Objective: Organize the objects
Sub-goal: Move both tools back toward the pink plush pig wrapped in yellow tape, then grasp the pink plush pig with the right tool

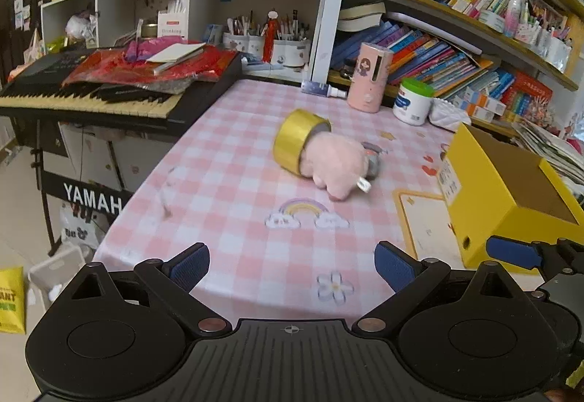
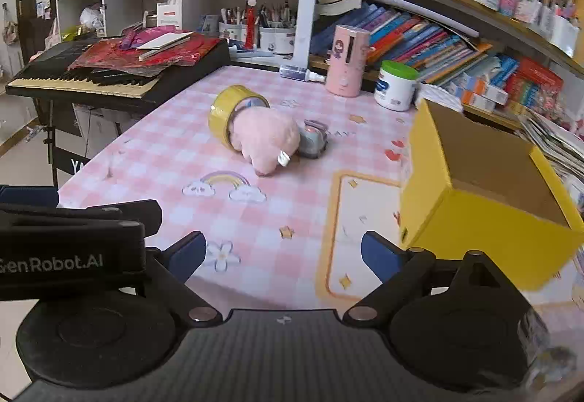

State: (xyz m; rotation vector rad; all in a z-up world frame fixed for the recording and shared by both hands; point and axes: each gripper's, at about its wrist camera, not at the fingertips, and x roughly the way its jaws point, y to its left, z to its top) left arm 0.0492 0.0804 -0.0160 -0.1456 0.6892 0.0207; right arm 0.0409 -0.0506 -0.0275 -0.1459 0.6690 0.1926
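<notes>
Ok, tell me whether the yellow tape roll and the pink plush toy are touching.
Touching. The right wrist view shows the pink plush toy pressed against the open face of the yellow tape roll, its end overlapping the ring with no tablecloth between them.

Black keyboard [image 1: 91, 99] left of table; bookshelves [image 1: 456, 48] right; pen cups [image 2: 255, 33] behind.

A home study corner, desk [image 1: 226, 161] under a pink checked cloth, crowded bookshelves [image 1: 456, 48] on the right, pen pots [image 1: 288, 49] at the far edge, Yamaha keyboard [image 1: 109, 88] on the left, cluttered cubbies [image 1: 146, 11] behind.
</notes>
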